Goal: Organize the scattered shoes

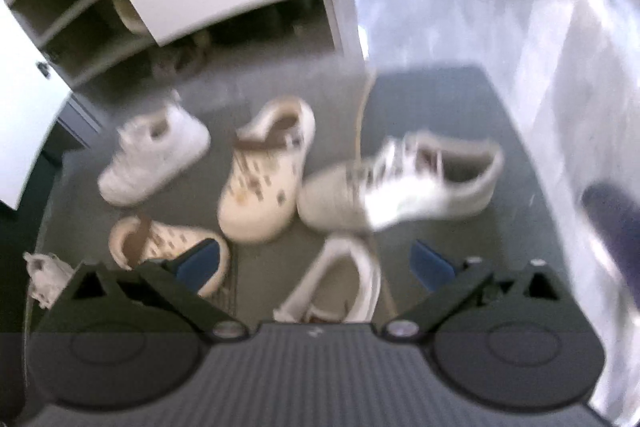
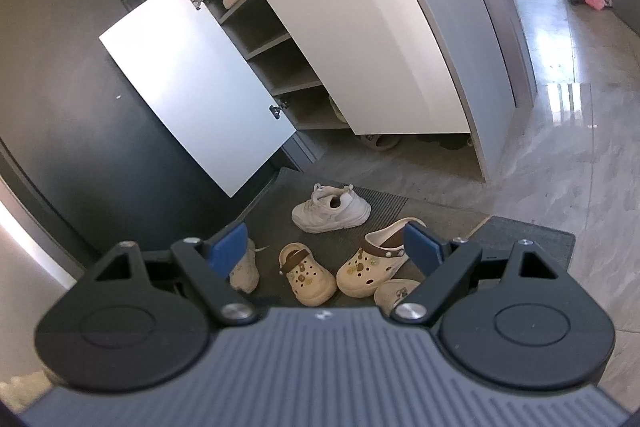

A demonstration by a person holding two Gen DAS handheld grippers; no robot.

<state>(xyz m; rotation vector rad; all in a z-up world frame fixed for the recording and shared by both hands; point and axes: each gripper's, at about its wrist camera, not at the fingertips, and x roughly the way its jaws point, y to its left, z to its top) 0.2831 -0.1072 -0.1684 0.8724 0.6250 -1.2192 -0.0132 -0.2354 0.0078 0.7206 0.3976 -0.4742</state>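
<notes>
Between picks: left gripper point(image 1: 316, 263) and right gripper point(image 2: 326, 247) fingers both released, empty, above the shoes on the mat point(image 2: 276, 199). Next: grasp a clog point(image 2: 307, 279), shelve it in the open cabinet point(image 2: 280, 67).

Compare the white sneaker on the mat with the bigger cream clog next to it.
The white sneaker is closed and laced; the larger cream clog is pierced with holes, carries small charms and has a brown heel strap. The sneaker is plain white, the clog cream. The sneaker lies nearer the open shoe cabinet, the clog nearer the camera. Both stand upright on the dark mat, loose, neither gripped.
</notes>
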